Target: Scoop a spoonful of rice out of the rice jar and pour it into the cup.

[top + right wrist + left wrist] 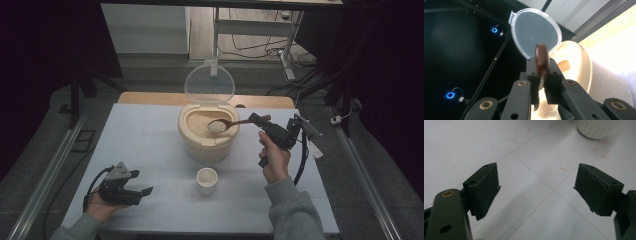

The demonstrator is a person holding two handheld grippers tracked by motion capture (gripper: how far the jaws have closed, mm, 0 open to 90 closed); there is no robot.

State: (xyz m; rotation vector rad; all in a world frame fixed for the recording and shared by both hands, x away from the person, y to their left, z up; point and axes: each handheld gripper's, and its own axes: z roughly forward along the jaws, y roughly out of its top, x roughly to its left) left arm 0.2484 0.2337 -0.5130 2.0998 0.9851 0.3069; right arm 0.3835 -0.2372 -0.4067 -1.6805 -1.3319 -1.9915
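Observation:
A cream rice container [207, 145] stands at the table's middle with its clear round lid [209, 83] flipped up behind it. My right gripper [257, 120] is shut on the handle of a brown wooden spoon [227, 123], whose bowl holds a heap of white rice above the container's opening. In the right gripper view the spoon handle [542, 61] sits clamped between the jaws, with the lid [536, 31] and the container rim [584, 65] beyond. A small white cup [207, 180] stands in front of the container. My left gripper [142, 183] rests open near the front left, nothing between its jaws [536, 192].
The white table [150, 145] has thin seams and faint red marks [602, 148]. The cup's ribbed base [595, 130] shows at the top of the left gripper view. Dark curtains, metal frame legs and floor cables surround the table.

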